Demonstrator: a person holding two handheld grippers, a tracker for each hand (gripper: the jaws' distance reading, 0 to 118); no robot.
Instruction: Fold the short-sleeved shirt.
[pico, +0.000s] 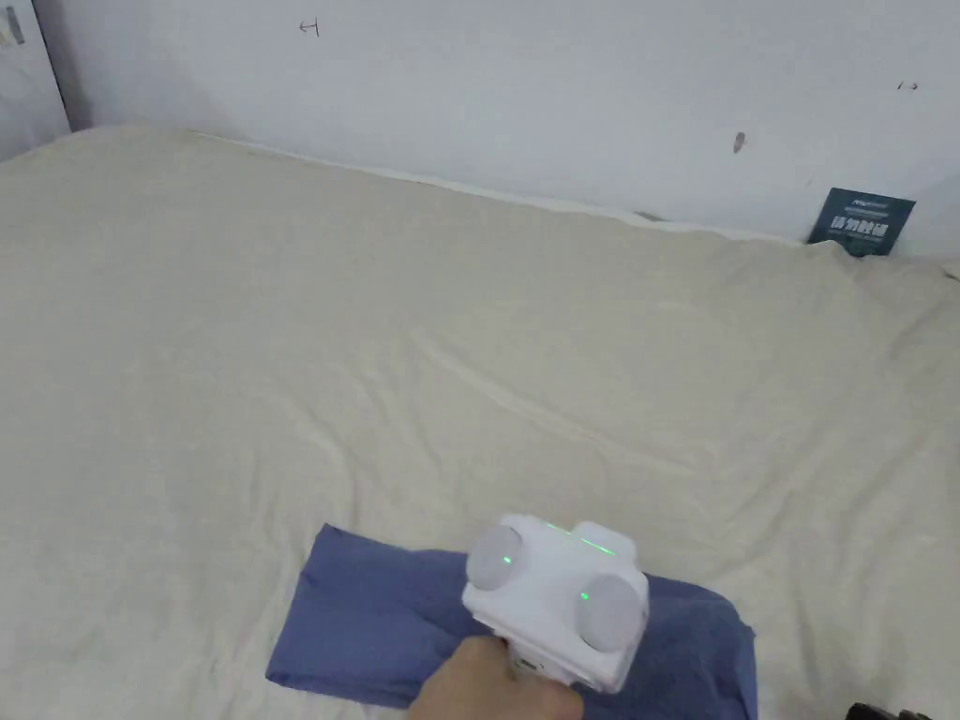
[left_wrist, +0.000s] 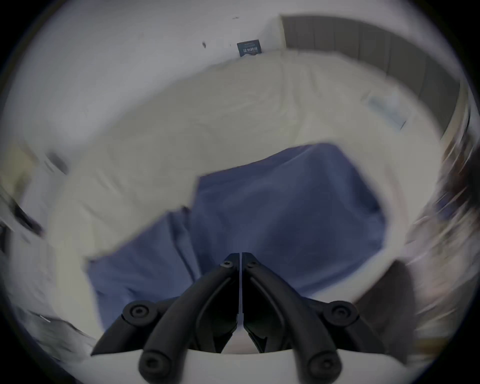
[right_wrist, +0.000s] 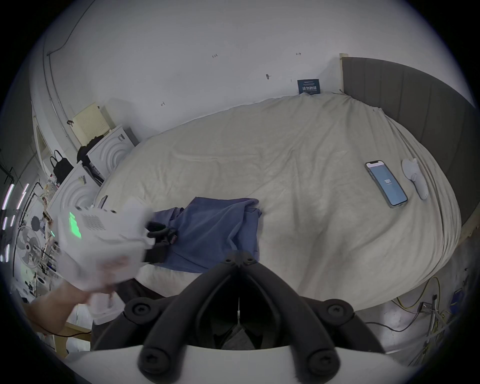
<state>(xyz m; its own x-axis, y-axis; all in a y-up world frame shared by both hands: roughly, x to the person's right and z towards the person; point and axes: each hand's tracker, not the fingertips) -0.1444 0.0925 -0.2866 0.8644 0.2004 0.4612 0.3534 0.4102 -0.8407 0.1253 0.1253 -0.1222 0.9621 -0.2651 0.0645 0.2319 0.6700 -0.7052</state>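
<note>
The blue shirt (pico: 375, 619) lay folded on the bed (pico: 469, 356) at six o'clock. Both grippers, left (left_wrist: 240, 256) and right (right_wrist: 239, 256), were pinched closed, empty; a careless brush could undo the fold.

A dark blue sign (pico: 862, 221) leaning on the wall at the bed's (pico: 469, 356) far edge carries white lettering too small to read; no other text is legible.
</note>
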